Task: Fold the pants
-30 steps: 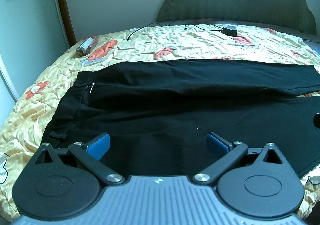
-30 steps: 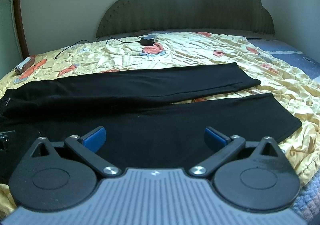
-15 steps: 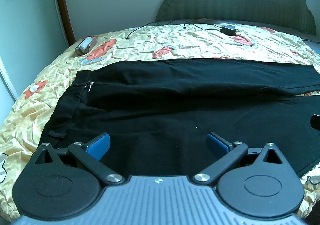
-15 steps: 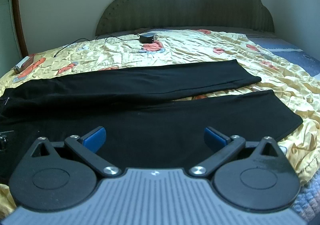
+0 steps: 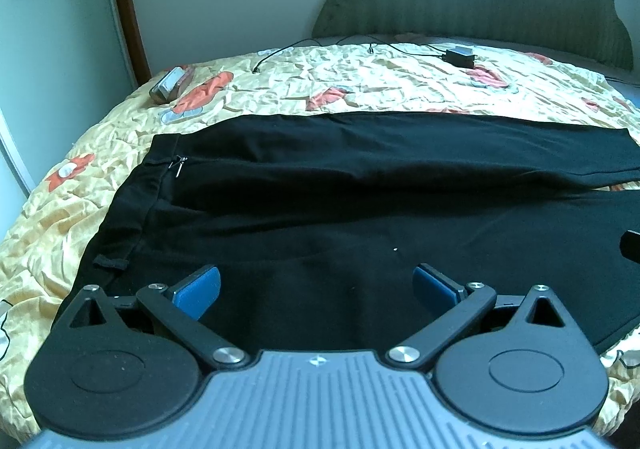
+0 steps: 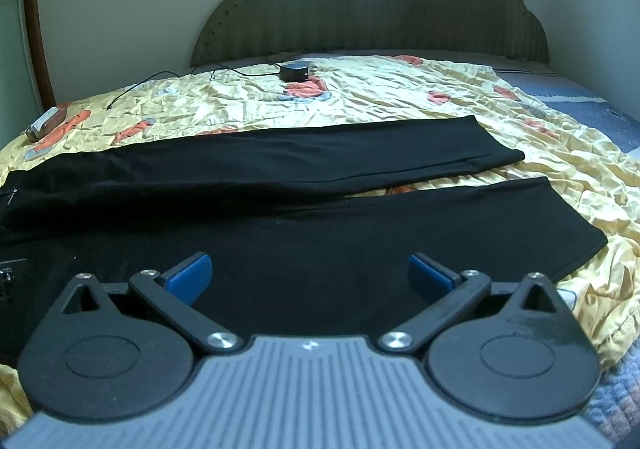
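Observation:
Black pants point(image 5: 320, 189) lie flat on the yellow bedspread, waistband with zipper to the left, both legs running right. In the right wrist view the pants point(image 6: 320, 177) show two legs with cuffs at the right, slightly apart. My left gripper point(image 5: 316, 287) is open and empty above the near edge of the pants near the waist. My right gripper point(image 6: 310, 273) is open and empty above the near leg. A bit of the right gripper shows at the right edge of the left view.
The yellow flowered bedspread point(image 6: 400, 97) covers a bed with a dark padded headboard point(image 6: 372, 9). A black charger with cable point(image 6: 294, 71) lies near the headboard. A small metallic case point(image 5: 168, 85) lies at the far left edge. A wall stands at the left.
Both grippers have shifted slightly over the pants; the view sits a little lower and closer. Both stay open. The pants have not moved.

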The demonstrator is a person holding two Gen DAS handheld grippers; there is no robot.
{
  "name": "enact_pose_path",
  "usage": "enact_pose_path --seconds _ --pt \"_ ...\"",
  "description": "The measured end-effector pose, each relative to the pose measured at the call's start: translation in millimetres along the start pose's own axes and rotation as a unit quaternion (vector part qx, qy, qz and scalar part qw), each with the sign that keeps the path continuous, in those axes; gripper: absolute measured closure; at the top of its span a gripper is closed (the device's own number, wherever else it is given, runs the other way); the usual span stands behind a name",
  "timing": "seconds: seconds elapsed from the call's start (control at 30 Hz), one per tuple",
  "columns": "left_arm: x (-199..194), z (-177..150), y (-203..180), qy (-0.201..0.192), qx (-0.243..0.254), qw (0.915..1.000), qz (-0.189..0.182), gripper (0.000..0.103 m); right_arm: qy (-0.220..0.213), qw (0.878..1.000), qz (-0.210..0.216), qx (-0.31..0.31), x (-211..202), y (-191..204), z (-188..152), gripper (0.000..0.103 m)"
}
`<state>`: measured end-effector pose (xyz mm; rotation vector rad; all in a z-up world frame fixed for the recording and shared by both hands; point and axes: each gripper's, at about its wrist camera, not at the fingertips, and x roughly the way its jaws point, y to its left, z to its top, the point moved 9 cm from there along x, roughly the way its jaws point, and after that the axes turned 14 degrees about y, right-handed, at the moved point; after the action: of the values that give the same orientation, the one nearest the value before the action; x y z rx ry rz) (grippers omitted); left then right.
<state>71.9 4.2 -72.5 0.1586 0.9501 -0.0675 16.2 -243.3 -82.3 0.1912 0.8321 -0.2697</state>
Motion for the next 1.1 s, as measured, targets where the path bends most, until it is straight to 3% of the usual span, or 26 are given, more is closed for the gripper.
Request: enact_pose_path --seconds 1.1 --pt "5.2 -1.4 4.8 0.007 -0.01 0.9999 -0.001 0.0 0.007 1.0 -0.006 -0.011 4.0 6.7 0.0 0.0"
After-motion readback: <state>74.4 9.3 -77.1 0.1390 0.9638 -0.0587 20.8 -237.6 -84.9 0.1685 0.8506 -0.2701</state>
